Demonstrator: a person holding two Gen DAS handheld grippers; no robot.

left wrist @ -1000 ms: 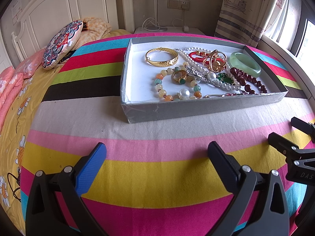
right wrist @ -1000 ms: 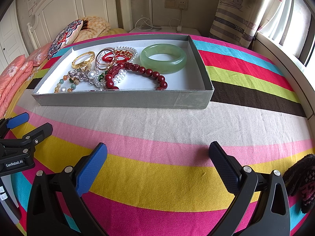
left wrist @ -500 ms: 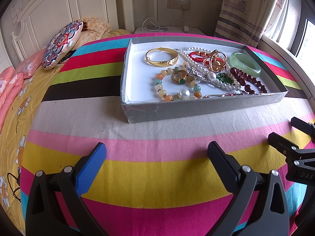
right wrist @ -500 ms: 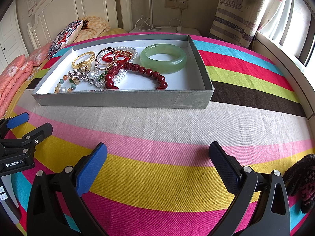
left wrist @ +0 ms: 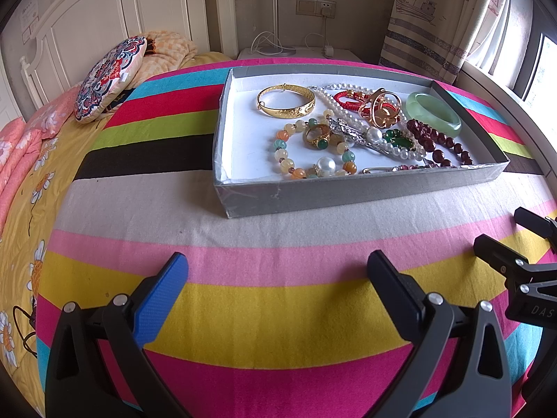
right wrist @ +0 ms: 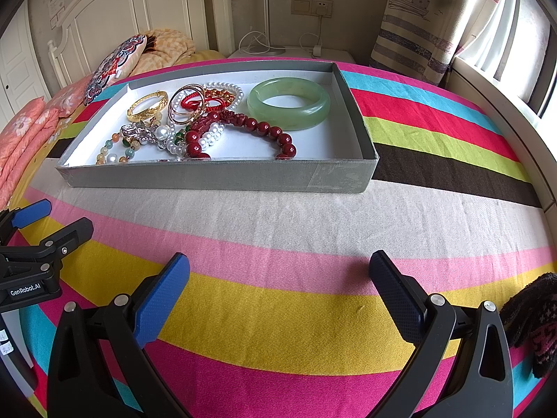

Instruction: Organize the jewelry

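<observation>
Striped bedspread [left wrist: 243,313] is spread w/ a grey tray [left wrist: 348,191] of jewelry [left wrist: 348,132] set ahead; left gripper [left wrist: 278,278] & right gripper [right wrist: 278,278] are held wide open, empty, well short of it.

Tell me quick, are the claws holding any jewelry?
Left claw: open, holding nothing.
Right claw: open, holding nothing.
</observation>
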